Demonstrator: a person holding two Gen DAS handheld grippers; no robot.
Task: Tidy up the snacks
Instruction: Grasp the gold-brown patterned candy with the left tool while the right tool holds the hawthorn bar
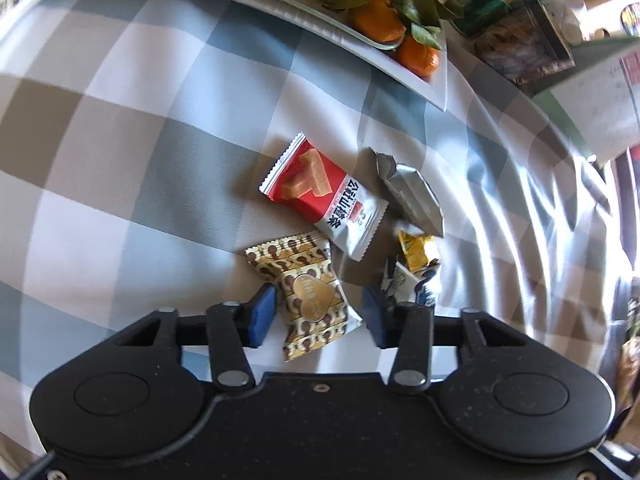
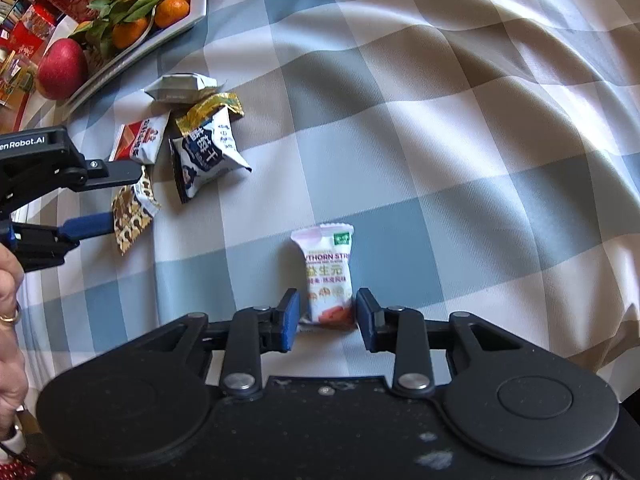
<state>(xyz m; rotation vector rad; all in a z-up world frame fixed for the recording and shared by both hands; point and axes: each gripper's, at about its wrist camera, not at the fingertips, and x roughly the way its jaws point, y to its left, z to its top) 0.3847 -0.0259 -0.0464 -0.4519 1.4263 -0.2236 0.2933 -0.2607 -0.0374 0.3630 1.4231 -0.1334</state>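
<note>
My left gripper [image 1: 318, 312] is open, its jaws on either side of a gold-and-brown patterned snack packet [image 1: 308, 292] without touching it. Beyond lie a red-and-white packet [image 1: 324, 196], a silver packet [image 1: 412, 196], a gold wrapper [image 1: 418, 252] and a blue-and-white packet [image 1: 416, 284]. My right gripper [image 2: 326, 314] is open around the lower end of a white hawthorn-strip packet [image 2: 330, 272] lying on the cloth. The right wrist view also shows the left gripper [image 2: 120, 196] at the patterned packet [image 2: 132, 212], with the blue-and-white packet [image 2: 206, 152] beside it.
A checked cloth [image 1: 140, 140] covers the table. A white tray [image 1: 360, 36] with tangerines [image 1: 376, 20] and leaves sits at the back; it shows in the right wrist view [image 2: 132, 56] with a red apple [image 2: 62, 68]. Boxes [image 1: 516, 36] stand at right.
</note>
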